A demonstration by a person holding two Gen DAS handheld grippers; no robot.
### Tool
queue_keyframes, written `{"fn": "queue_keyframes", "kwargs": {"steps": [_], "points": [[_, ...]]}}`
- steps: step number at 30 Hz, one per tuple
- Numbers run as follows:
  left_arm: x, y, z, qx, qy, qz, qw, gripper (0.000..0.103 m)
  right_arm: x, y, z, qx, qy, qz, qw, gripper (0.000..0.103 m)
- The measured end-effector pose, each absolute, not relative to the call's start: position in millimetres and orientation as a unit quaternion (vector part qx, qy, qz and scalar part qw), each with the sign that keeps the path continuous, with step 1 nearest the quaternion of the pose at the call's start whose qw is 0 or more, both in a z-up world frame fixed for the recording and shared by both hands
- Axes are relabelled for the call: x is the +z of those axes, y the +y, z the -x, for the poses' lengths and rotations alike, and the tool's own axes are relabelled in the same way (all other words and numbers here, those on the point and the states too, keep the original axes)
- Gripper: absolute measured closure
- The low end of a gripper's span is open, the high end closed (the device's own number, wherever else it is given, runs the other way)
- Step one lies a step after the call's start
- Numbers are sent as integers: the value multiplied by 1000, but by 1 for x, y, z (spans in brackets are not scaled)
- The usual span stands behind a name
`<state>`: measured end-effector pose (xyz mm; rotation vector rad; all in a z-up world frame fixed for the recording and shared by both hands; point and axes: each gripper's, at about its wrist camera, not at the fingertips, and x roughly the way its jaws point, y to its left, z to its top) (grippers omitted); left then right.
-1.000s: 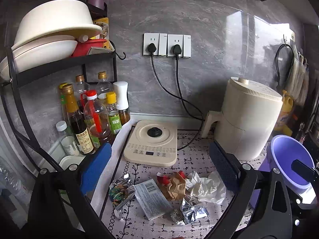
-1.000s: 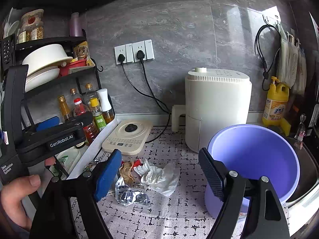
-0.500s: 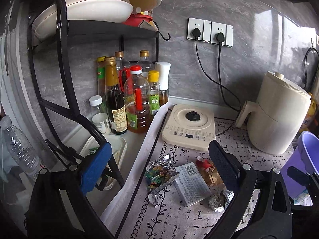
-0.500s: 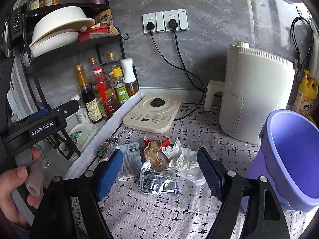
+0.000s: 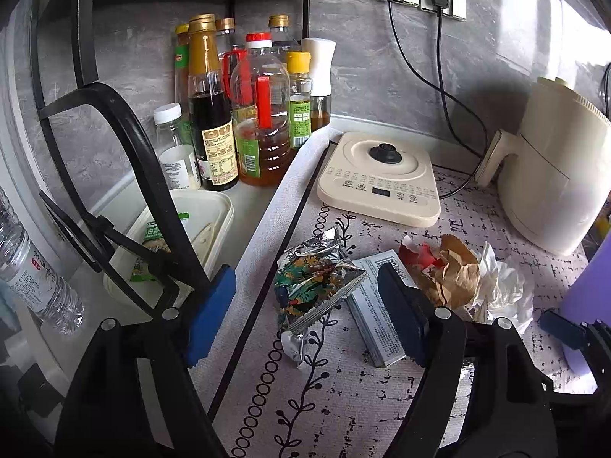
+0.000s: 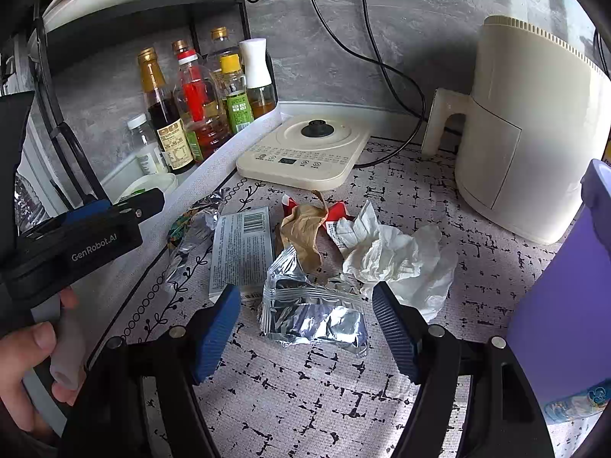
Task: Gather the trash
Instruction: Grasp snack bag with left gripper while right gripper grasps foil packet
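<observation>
Trash lies on the patterned mat: a floral foil wrapper (image 5: 317, 282), a grey barcode box (image 5: 376, 328) (image 6: 240, 252), brown paper (image 6: 303, 234), a red wrapper (image 6: 336, 210), white tissue (image 6: 397, 259) and a silver foil bag (image 6: 313, 313). My left gripper (image 5: 305, 316) is open, its jaws either side of the floral wrapper, above it. My right gripper (image 6: 305, 328) is open, its jaws either side of the silver foil bag. A purple bin (image 6: 569, 305) stands at the right.
Several sauce bottles (image 5: 252, 114) stand under a black rack (image 5: 126, 145) at the left. A cream hotplate (image 5: 378, 179) and a cream air fryer (image 6: 534, 129) stand behind the trash, with cords to the wall sockets. A white lidded tub (image 5: 191, 236) sits by the rack.
Both grippers have moved down and forward toward the trash pile. The left view swung left toward the bottles and rack. Both stayed open.
</observation>
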<state>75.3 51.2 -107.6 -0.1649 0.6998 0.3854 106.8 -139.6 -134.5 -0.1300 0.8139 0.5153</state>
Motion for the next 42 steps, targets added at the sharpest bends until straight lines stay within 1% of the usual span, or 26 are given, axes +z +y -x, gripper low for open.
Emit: {"fn": "queue_keyframes", "kwargs": {"steps": [6, 8, 9, 10, 11, 12, 13, 14, 15, 16, 17, 18, 19, 20, 22, 23, 26, 42], "points": [[-123, 50, -96, 168, 357, 74, 916, 29, -150, -138, -119, 249, 406, 55, 877, 37], [-127, 47, -103, 159, 360, 67, 917, 29, -154, -137, -121, 252, 411, 56, 875, 40], [-130, 46, -107, 159, 364, 62, 916, 29, -156, -137, -122, 253, 414, 57, 873, 43], [-133, 46, -110, 158, 368, 61, 914, 29, -158, -137, -123, 255, 417, 58, 871, 49], [-135, 46, -113, 158, 371, 61, 913, 29, -159, -137, -122, 257, 419, 57, 869, 53], [-138, 46, -116, 156, 376, 61, 912, 29, -160, -137, -122, 260, 420, 58, 868, 63], [-140, 46, -118, 155, 380, 59, 910, 29, -160, -136, -122, 263, 421, 61, 866, 78], [-144, 46, -121, 155, 385, 56, 908, 29, -159, -136, -121, 269, 419, 61, 865, 81], [-147, 46, -124, 154, 390, 54, 906, 29, -159, -135, -120, 269, 419, 66, 865, 89], [-149, 46, -126, 154, 395, 53, 904, 29, -157, -135, -120, 270, 417, 66, 865, 90], [-151, 46, -128, 153, 398, 53, 903, 36, -155, -136, -119, 271, 416, 61, 866, 91], [-152, 47, -130, 151, 406, 54, 900, 41, -153, -138, -118, 271, 414, 58, 867, 91], [-154, 48, -132, 148, 414, 57, 896, 53, -150, -139, -117, 271, 411, 56, 869, 92], [-153, 48, -134, 145, 419, 60, 894, 67, -147, -140, -116, 270, 407, 55, 871, 92], [-152, 47, -134, 141, 422, 60, 894, 80, -140, -144, -114, 267, 399, 52, 875, 92], [-150, 46, -133, 140, 421, 59, 894, 90, -137, -146, -113, 266, 396, 50, 878, 92], [-139, 44, -127, 138, 411, 60, 899, 94, -126, -151, -110, 262, 383, 45, 885, 92], [-35, 12, -106, 106, 307, 54, 944, 94, -47, -177, -93, 242, 289, 24, 926, 92]]}}
